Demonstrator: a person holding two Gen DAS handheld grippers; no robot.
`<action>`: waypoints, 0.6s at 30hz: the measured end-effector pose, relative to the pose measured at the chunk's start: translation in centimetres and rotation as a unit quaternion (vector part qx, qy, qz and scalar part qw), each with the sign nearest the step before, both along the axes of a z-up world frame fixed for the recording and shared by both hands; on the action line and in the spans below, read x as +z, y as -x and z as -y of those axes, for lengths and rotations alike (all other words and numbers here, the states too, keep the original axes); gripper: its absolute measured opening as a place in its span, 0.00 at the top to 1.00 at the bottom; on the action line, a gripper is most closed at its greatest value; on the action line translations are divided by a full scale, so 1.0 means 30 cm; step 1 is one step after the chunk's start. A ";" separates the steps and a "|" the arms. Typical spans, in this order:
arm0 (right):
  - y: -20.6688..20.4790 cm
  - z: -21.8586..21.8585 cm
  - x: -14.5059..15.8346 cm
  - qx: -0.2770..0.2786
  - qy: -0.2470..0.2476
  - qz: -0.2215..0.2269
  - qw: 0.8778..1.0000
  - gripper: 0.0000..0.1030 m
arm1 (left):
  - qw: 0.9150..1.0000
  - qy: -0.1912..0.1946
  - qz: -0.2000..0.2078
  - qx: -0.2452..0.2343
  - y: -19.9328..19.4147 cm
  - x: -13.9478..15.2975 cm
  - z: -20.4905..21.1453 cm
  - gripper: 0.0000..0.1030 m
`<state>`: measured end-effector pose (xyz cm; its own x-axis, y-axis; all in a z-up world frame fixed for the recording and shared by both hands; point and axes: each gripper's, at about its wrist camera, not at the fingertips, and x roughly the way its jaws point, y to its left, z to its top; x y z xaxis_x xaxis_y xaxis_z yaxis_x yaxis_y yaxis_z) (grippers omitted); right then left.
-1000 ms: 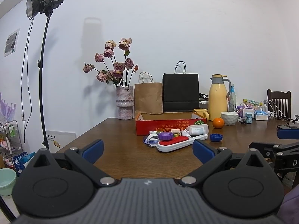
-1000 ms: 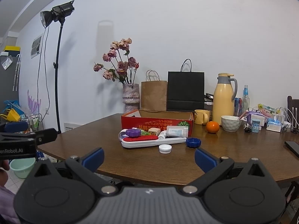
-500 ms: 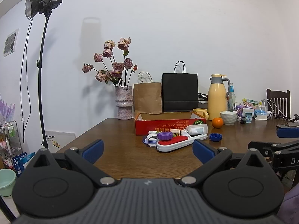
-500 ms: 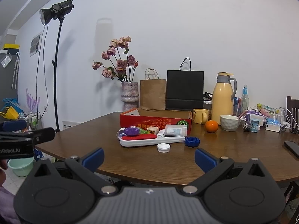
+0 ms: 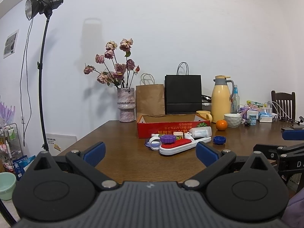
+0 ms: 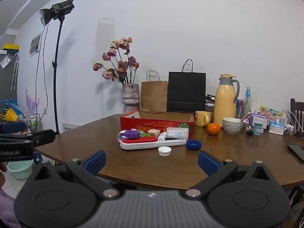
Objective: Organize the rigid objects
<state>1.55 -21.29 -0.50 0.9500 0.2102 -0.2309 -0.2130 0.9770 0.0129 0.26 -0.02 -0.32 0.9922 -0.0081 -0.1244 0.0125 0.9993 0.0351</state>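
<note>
Both grippers, left gripper (image 5: 150,153) and right gripper (image 6: 151,160), open, empty, barely shifted since earlier; clutter by red box (image 6: 156,126) ahead untouched, sorting not begun

Dried pink roses in mottled ceramic vase (image 5: 125,104) standing at brown wooden surface (image 5: 117,152) rear; yellow thermos jug (image 6: 225,99) standing beside white dimpled bowl (image 6: 232,125); black studio lamp (image 5: 44,1) standing left.

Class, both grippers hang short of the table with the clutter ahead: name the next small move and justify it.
Probably bring the right gripper forward and down toward the white cap. Both grippers are open and empty, the left gripper equally far back, and the cap lies loose on the table, nearest that gripper, in front of the red box.
</note>
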 end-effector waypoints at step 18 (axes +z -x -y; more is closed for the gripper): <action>-0.002 -0.002 -0.010 0.003 -0.004 -0.008 1.000 0.00 | 1.000 0.003 -0.006 -0.004 0.006 -0.005 0.007 0.00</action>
